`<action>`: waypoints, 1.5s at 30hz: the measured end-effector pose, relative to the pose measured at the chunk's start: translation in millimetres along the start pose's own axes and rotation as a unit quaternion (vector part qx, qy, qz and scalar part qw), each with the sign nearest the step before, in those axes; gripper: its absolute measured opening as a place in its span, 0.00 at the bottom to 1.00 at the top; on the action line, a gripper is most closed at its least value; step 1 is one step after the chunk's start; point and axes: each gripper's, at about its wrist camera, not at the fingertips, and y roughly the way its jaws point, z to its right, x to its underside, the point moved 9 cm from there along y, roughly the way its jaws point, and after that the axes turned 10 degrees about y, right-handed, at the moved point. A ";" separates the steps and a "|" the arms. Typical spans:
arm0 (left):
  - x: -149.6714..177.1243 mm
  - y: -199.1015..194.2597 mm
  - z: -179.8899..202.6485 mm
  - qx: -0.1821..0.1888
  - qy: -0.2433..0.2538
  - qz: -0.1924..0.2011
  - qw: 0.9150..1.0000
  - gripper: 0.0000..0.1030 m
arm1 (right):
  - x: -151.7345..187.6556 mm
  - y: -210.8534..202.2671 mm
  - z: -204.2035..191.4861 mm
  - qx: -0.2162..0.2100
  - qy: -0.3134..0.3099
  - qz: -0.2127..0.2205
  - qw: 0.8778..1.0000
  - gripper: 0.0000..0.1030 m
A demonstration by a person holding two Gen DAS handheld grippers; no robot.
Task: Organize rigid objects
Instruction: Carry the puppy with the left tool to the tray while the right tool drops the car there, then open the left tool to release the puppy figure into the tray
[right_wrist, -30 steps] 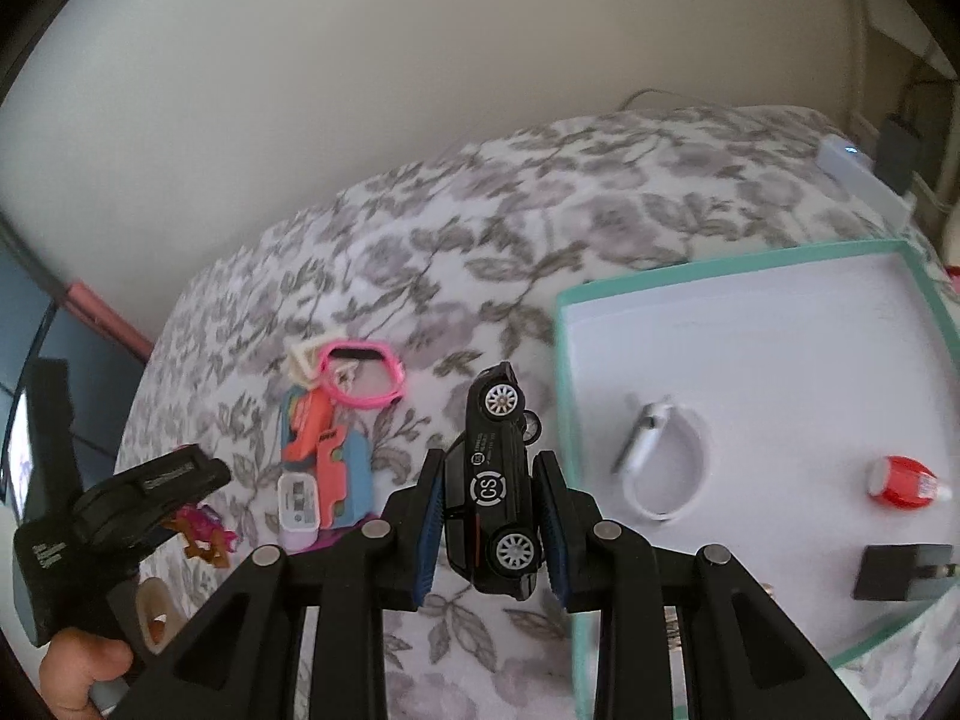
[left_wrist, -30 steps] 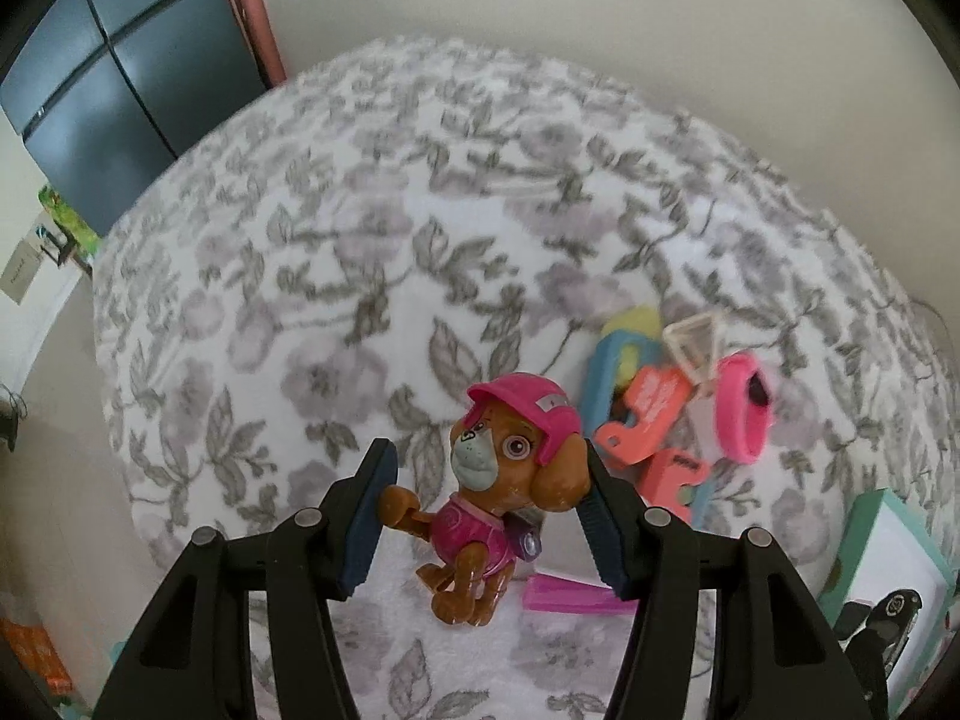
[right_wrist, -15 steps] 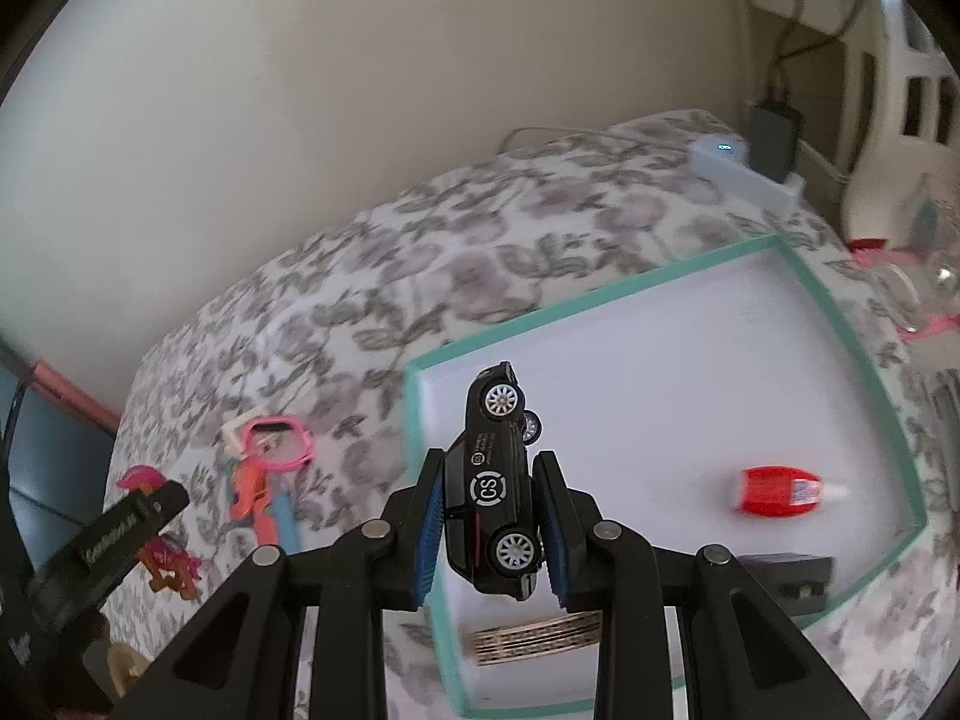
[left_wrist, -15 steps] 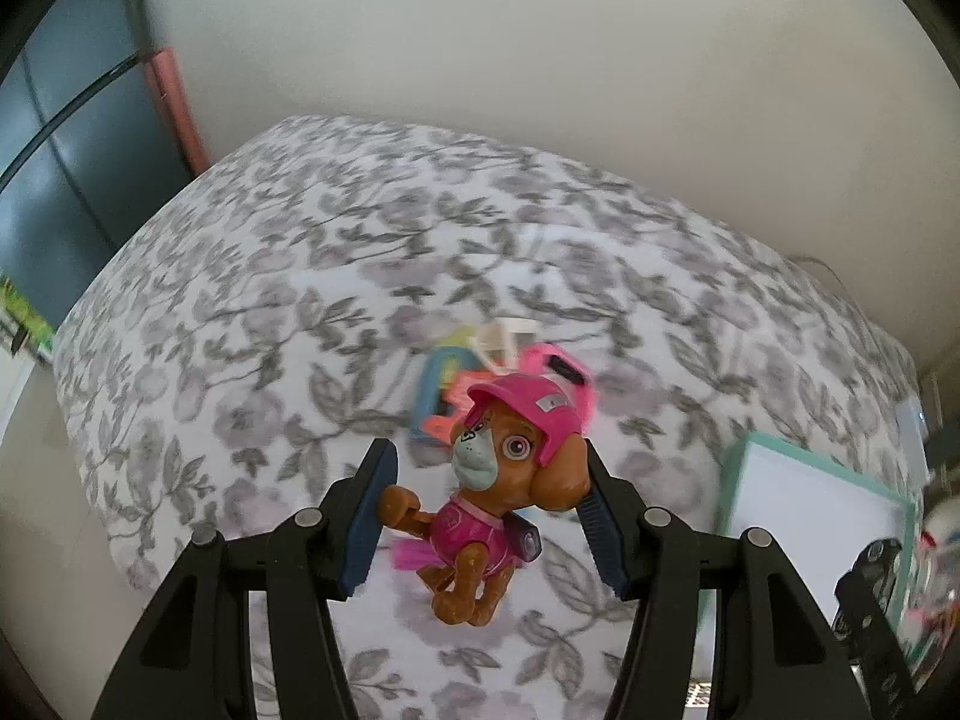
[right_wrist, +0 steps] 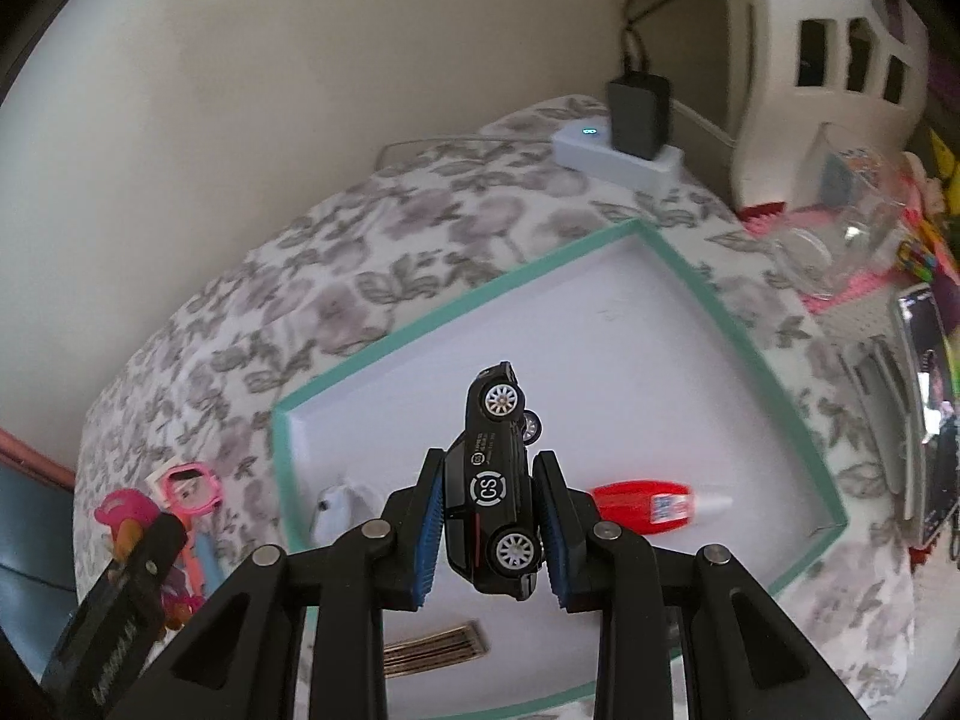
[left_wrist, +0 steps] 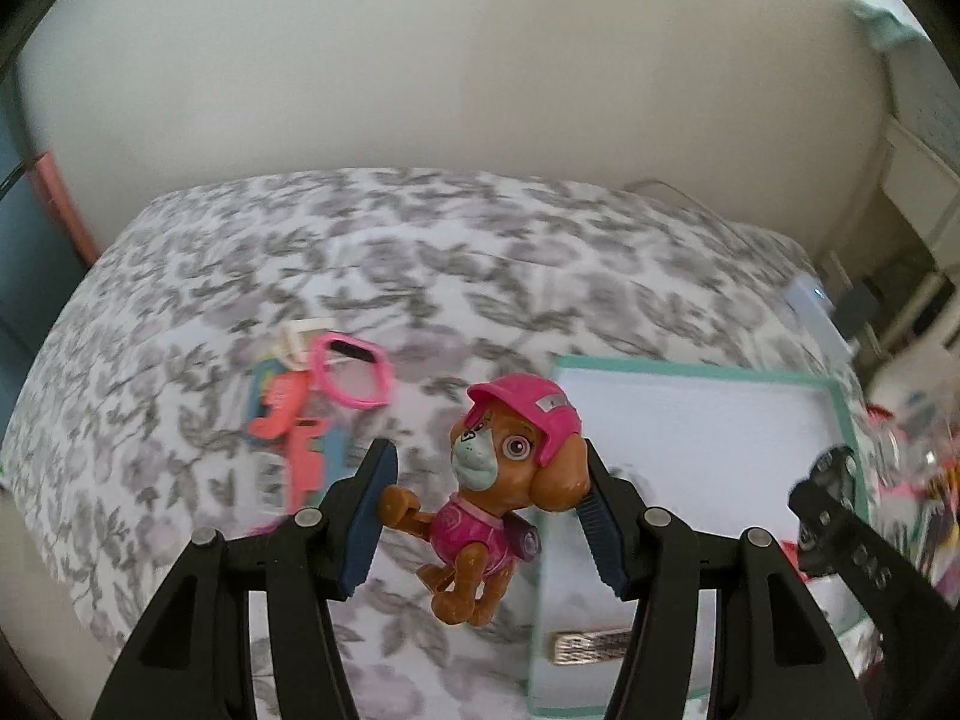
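From the left wrist view, the left gripper (left_wrist: 483,507) sits low in the frame, its jaws about half spread and pressed on a toy dog (left_wrist: 501,480) with a pink cap, held clear above the floral cloth (left_wrist: 420,252). To the upper left of the dog lies a loose heap: a pink bracelet (left_wrist: 354,375) and orange plastic pieces (left_wrist: 288,420). On the right, the teal-rimmed tray (left_wrist: 690,367) has a white floor, mostly bare at its far end, with a striped flat piece (left_wrist: 591,655) near its lower edge. The cloth beyond the heap, toward the wall, is free.

From the right wrist view, the right gripper (right_wrist: 489,528) is clamped tight on a black toy car (right_wrist: 495,480), nose up, hanging over the tray (right_wrist: 456,315). Inside the tray, a red tube (right_wrist: 648,504) lies just right of the fingers, a white object (right_wrist: 336,516) left of them. A white power strip (right_wrist: 618,159) with a black adapter (right_wrist: 639,108) stands past the tray's far corner; clutter crowds the right edge.
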 end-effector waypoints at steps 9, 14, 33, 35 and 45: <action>13.2 18.6 57.0 0.031 0.058 -0.017 0.998 0.59 | -16.1 5.4 45.7 0.048 0.033 0.009 0.998 0.30; 17.3 25.7 79.0 0.052 0.073 -0.021 0.996 0.59 | -18.5 13.0 61.7 0.063 0.044 0.003 0.997 0.30; 31.6 50.0 97.3 0.076 0.087 -0.048 0.992 0.59 | -10.9 30.1 64.7 0.097 0.023 -0.015 0.995 0.30; 31.0 49.3 96.3 0.077 0.084 -0.046 0.992 0.59 | -11.0 29.6 63.9 0.098 0.020 -0.014 0.995 0.30; 21.9 43.6 85.6 0.081 0.058 -0.035 0.994 0.73 | -13.4 22.9 56.5 0.106 0.002 0.000 0.994 0.44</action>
